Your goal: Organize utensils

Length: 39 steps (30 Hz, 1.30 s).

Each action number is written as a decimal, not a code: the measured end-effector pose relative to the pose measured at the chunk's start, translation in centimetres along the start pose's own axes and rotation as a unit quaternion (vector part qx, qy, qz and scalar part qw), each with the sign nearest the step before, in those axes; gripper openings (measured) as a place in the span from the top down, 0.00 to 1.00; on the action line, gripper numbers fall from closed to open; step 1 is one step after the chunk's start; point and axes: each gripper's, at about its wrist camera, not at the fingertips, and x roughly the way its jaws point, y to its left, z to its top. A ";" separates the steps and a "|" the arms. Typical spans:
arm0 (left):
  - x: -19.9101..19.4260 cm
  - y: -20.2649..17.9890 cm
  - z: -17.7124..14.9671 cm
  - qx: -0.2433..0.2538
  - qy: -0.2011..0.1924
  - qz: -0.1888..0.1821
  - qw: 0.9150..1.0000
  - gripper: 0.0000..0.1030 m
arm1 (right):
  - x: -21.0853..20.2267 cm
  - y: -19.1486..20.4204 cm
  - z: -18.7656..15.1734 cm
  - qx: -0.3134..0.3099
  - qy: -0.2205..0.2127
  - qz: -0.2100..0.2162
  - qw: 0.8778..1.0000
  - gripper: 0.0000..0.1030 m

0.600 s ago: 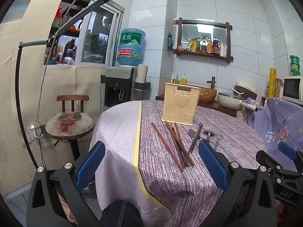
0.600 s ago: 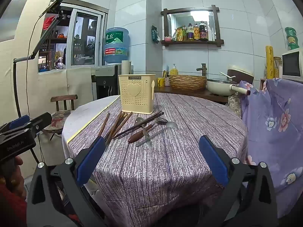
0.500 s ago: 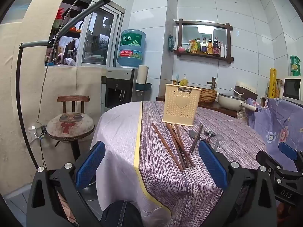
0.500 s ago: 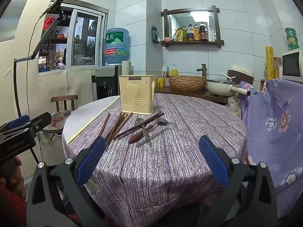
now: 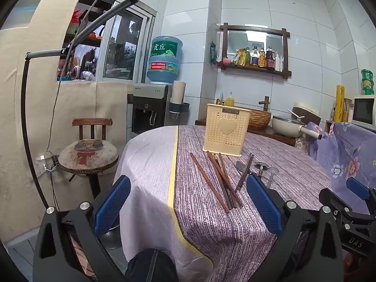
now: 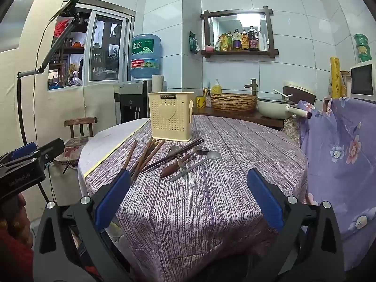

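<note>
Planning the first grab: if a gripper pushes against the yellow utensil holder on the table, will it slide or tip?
The utensil holder looks like thin perforated plastic and seems empty, so probably light. It is tall on a narrow base, so a high push would likely tip it. The tablecloth may grip its base.

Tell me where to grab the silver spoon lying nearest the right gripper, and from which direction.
Judging by its pose, take the silver spoon mid-handle, from above, fingers straddling the thin shaft. It lies flat on the tablecloth, bowl toward the yellow holder, handle end toward the open right gripper; its near half looks free of neighbours.
</note>
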 end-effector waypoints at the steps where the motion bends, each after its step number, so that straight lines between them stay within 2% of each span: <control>1: 0.0 0.0 0.0 -0.001 0.001 0.000 1.000 0.05 | 0.0 0.0 0.0 0.000 0.000 0.000 1.000 0.05; 39: 0.4 -0.2 -0.2 -0.001 0.003 0.002 1.000 0.05 | -0.1 0.1 0.0 -0.001 0.001 0.001 1.000 0.05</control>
